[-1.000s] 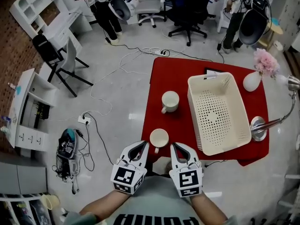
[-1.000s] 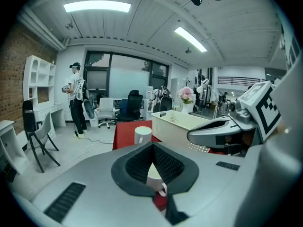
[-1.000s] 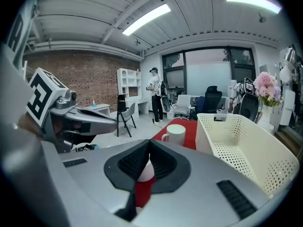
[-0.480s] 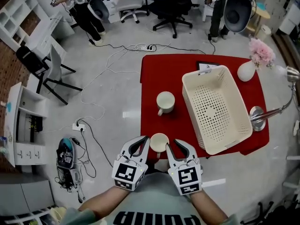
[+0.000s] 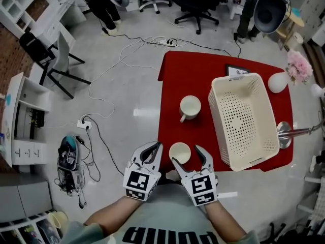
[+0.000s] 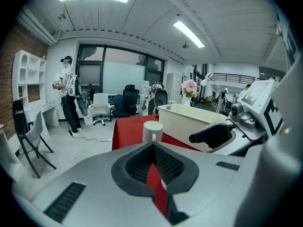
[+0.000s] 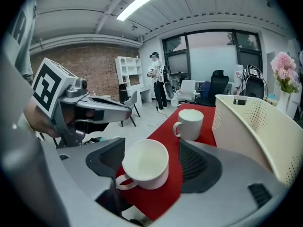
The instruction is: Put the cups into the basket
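**A:** Which step was in hand at that moment?

**B:** The first pick, as I judged it. Both cups stood on the red tabletop (image 5: 203, 75), and the basket (image 5: 242, 120) held nothing. The right gripper (image 7: 152, 143) had the near cup (image 7: 144, 164) between its jaws. They had just been opening and stood wide, one to each side of it. I saw a gap at the right pad (image 7: 196, 167), so I wouldn't have called it a grip.

**A:** And the other cup?

**B:** The far cup (image 5: 190, 107) sat further up the tabletop, near the basket's left wall, with neither gripper near it.

**A:** What did the next move call for?

**B:** Closing squarely across the near cup's body. Its handle (image 7: 124, 182) pointed back towards the person, close to the left jaw, so the pads needed to meet the wall rather than the handle. After that, a lift high enough to clear the basket's rim and a carry to the right.

**A:** How were the hands held?

**B:** They were side by side at the near edge of the tabletop. Both grippers pointed away from the person and tilted downward, and the forearms (image 5: 109, 218) came in from the bottom of the head view. The left gripper (image 5: 158, 148) was closed on nothing, its tips together just left of the near cup.
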Motion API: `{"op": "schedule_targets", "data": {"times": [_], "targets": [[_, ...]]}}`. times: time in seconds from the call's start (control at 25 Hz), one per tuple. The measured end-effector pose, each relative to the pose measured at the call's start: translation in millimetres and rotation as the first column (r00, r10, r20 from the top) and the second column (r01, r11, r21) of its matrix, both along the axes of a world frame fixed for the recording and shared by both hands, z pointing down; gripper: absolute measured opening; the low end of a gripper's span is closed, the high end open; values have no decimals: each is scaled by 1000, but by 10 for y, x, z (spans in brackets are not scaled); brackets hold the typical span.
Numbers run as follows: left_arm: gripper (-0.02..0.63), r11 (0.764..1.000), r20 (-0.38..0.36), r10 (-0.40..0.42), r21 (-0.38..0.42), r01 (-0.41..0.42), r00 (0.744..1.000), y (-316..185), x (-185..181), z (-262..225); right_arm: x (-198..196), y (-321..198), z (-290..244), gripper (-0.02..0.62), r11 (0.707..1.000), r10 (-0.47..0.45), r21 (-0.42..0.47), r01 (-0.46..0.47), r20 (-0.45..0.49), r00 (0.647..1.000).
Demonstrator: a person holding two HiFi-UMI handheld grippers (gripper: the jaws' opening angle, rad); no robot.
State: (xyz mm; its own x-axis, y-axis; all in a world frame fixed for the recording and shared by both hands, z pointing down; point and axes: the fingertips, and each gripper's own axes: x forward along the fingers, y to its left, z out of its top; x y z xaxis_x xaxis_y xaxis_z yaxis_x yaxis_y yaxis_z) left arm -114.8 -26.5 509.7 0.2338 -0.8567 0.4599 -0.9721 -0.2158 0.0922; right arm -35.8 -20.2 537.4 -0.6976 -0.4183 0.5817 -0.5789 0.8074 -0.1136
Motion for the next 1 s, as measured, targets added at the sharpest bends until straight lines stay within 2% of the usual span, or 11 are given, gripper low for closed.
{"op": "schedule_targets", "data": {"times": [0.32, 0.64, 1.0], "targets": [[6, 998, 7, -44, -33, 44, 999, 38, -150, 200, -165, 44, 195, 383, 998, -65, -15, 64, -52, 997], [6, 998, 10, -55, -44, 55, 998, 42, -200, 230, -226, 122, 388, 393, 995, -99, -25, 97, -94, 991], [6, 998, 16, -34, -45, 34, 999, 75, -161, 286, -193, 114, 587, 394, 996, -86, -19, 84, -160, 983]]}}
